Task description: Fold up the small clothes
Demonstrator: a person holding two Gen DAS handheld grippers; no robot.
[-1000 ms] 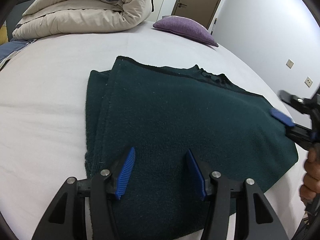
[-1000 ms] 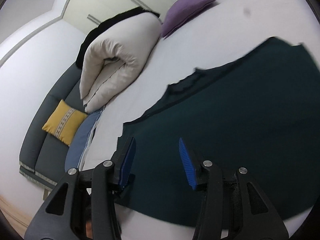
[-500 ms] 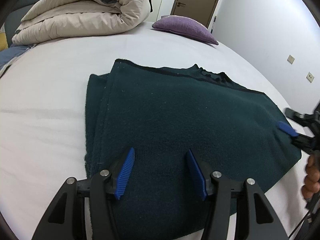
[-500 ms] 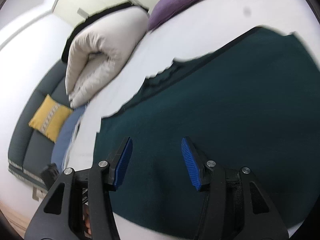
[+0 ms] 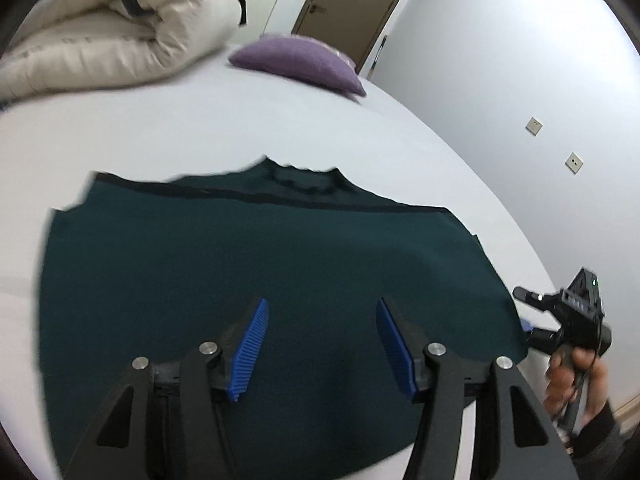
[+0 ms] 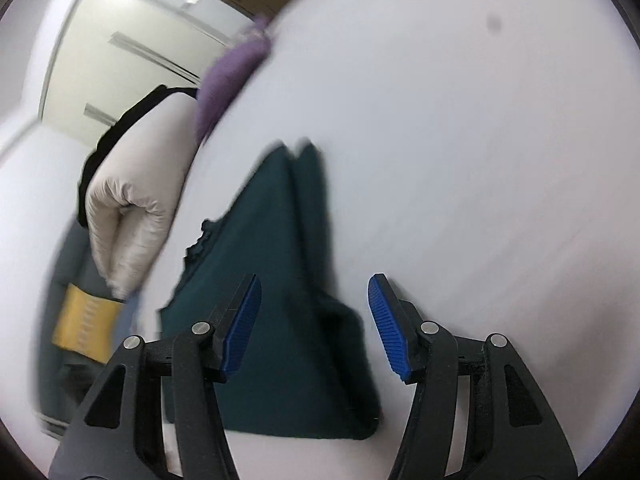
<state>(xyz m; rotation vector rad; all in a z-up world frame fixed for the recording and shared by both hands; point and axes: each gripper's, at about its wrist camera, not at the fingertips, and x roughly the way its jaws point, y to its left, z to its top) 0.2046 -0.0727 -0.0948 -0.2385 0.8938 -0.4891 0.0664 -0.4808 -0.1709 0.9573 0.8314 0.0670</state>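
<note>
A dark green sweater [image 5: 260, 264] is spread flat on the white bed [image 5: 160, 136]; the left gripper [image 5: 320, 344] is held above it, jaws apart and empty; the right gripper [image 6: 314, 324] is seen at the sweater's edge, jaws opening, nothing clamped; a purple pillow [image 5: 300, 62] lies beyond.

Ahead of the hand-held gripper a white bed [image 5: 168, 136] carries a rolled cream duvet [image 5: 120, 36] and a purple pillow [image 5: 300, 60] at its far end, with a brown door [image 5: 356, 4] beyond, pale walls [image 5: 500, 60] bearing two sockets [image 5: 534, 126], and a grey sofa [image 6: 72, 256] with a yellow cushion [image 6: 84, 322].
</note>
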